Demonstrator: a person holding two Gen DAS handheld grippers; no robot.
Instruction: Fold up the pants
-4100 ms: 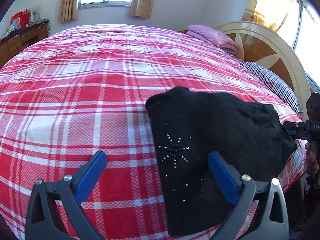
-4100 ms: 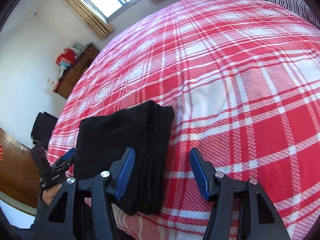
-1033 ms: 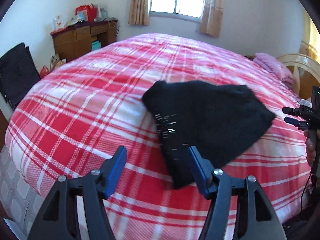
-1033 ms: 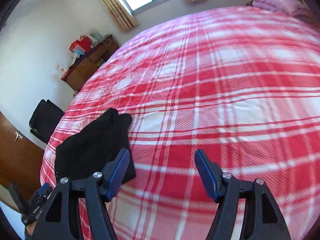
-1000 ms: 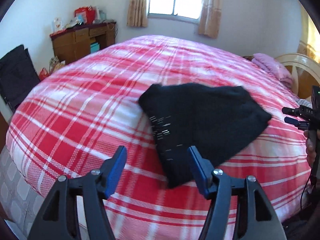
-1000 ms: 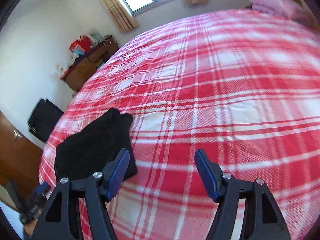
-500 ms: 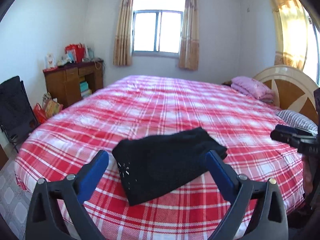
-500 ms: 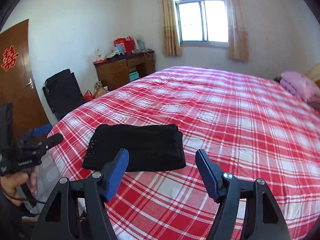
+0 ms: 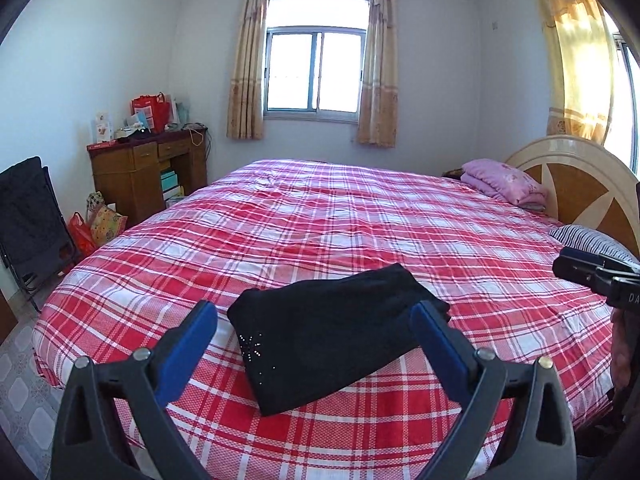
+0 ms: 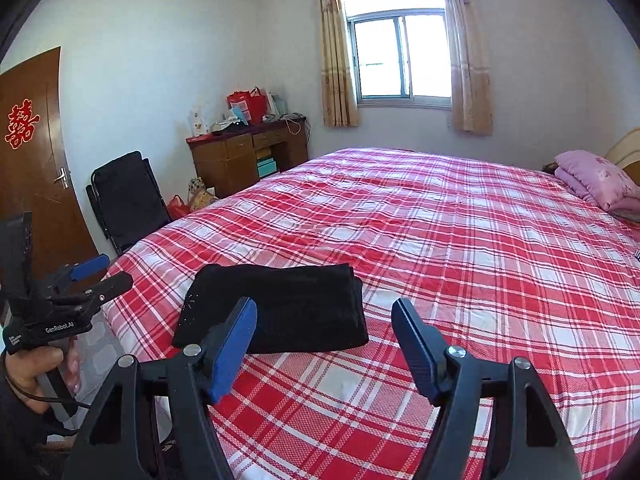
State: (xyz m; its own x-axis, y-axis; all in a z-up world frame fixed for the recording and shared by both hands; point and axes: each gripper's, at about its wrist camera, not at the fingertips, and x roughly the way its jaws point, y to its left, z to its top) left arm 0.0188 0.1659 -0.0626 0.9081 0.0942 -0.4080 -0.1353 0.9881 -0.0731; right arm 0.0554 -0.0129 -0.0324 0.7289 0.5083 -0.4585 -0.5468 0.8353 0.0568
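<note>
The black pants lie folded into a compact bundle on the red plaid bed, near its front edge; small studs show on the near left part. They also show in the right wrist view. My left gripper is open and empty, held back from the bed and above the bundle. My right gripper is open and empty, also held back, with the bundle just left of centre between its blue pads. Each gripper shows in the other's view: the right one, the left one.
A pink folded blanket and a striped pillow lie by the wooden headboard. A wooden desk with bags, a black folding chair and a brown door stand left of the bed.
Both grippers have pulled back and up from the bed, away from the folded pants. The pants stay put on the bed. The left gripper's jaws have opened wider.
</note>
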